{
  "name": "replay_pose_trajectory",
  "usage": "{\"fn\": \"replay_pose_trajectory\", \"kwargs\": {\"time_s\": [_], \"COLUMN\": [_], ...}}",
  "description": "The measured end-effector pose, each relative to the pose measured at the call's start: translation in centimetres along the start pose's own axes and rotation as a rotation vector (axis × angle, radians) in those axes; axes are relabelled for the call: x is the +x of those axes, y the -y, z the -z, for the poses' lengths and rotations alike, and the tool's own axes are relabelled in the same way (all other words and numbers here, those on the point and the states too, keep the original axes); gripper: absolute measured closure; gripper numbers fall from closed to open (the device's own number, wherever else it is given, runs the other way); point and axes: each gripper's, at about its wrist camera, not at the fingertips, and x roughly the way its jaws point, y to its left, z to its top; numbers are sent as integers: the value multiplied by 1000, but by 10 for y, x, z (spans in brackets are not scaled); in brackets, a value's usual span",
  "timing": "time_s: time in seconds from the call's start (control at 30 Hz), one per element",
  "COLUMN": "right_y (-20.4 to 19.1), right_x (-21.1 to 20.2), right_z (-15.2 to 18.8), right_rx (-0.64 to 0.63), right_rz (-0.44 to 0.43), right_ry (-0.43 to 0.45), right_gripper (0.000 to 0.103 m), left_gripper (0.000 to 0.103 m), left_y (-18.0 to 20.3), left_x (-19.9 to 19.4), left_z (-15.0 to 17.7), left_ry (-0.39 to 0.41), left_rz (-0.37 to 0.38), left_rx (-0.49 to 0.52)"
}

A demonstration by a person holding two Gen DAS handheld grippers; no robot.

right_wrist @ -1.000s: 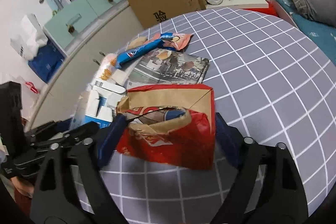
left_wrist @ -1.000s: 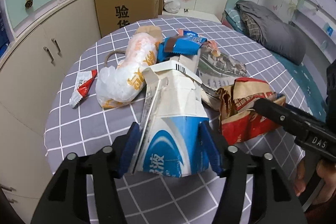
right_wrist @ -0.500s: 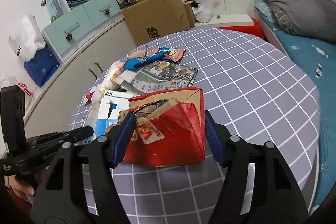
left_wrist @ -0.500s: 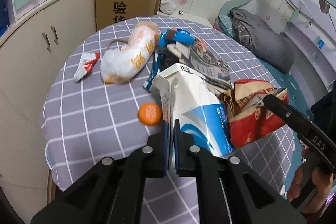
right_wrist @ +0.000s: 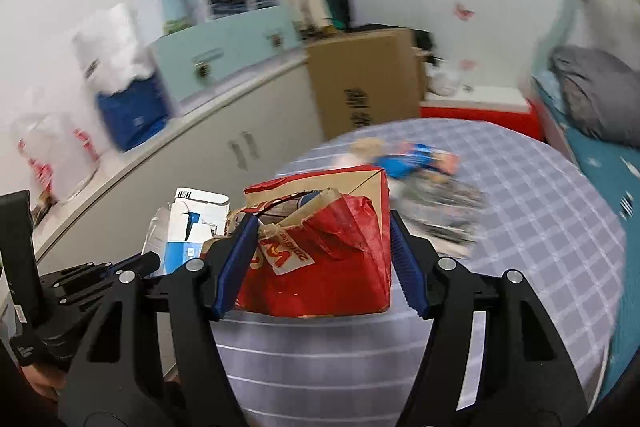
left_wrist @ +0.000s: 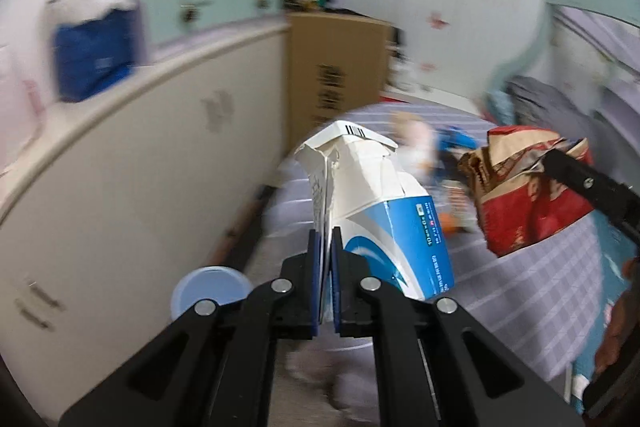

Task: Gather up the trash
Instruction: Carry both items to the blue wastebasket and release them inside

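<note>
In the left wrist view, a round pale-blue plastic lid or bin rim [left_wrist: 210, 287] is showing at about eight o'clock, low beside the curved cream cabinet front [left_wrist: 120, 179]. The left gripper [left_wrist: 327, 259] is coming up from six o'clock with its jaws pressed almost together, pinching the flattened edge of a crumpled white-and-blue cardboard carton [left_wrist: 376, 211]. The carton is standing up from the pads toward twelve o'clock, its barcode end uppermost, above the edge of the round table with the grey checked cloth [left_wrist: 532, 291]. A tall brown cardboard box [left_wrist: 336, 67] is leaning against the cabinet at twelve o'clock. At two o'clock a torn red-and-brown paper bag [left_wrist: 524, 199] is hanging in the air, with a black finger of the right gripper against its right side.

In the right wrist view, the left gripper's black body is sitting at eight o'clock, and the white-and-blue carton [right_wrist: 192, 227] is just right of it, beside the paper bag. The right gripper [right_wrist: 322, 263] is holding its jaws fairly wide, with both blue pads pressing on the sides of the red-and-brown paper bag [right_wrist: 332, 251] at centre frame. Blurred wrappers and a printed sheet [right_wrist: 420, 171] are lying on the checked cloth [right_wrist: 540, 227] at one o'clock. A grey quilt [right_wrist: 592, 95] is lying on the bed at two o'clock.
</note>
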Motion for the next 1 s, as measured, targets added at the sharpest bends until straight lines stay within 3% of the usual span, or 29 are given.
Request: {"fn": "replay_pose_trajectory", "kwargs": {"time_s": [0.17,0.3,0.47,0.67,0.77,0.83,1.0], "right_y": [-80,-140,-205,-243,-254,-259,-255], "right_x": [46,99,169,246,287,311,320], "right_z": [5,21,53,85,99,109,119], "right_rx": [-106,-181,-260,-244,-206,-221,-225], "right_rz": [-118,-202,-212,-233,-235,-175,-166], "right_ry": [-59,-129,-212,-275,-309,-349,-374], "right_gripper": [39,39,39,34,24,22,21], "left_gripper": [98,98,98,98,98,98,98], "left_y": [-71,-131,-207,-274,-289,-291,-284], "left_x": [-4,15,54,85,108,121,152], "left_z": [13,27,51,87,95,97,99], "left_ry": [-5,-58,-148,-229,-258,-274,-313], "left_rz": [-128,-226,-348,-474,-467,-445,-393], "left_rx": [-116,-203,-323,-391,-415,-430,-440]}}
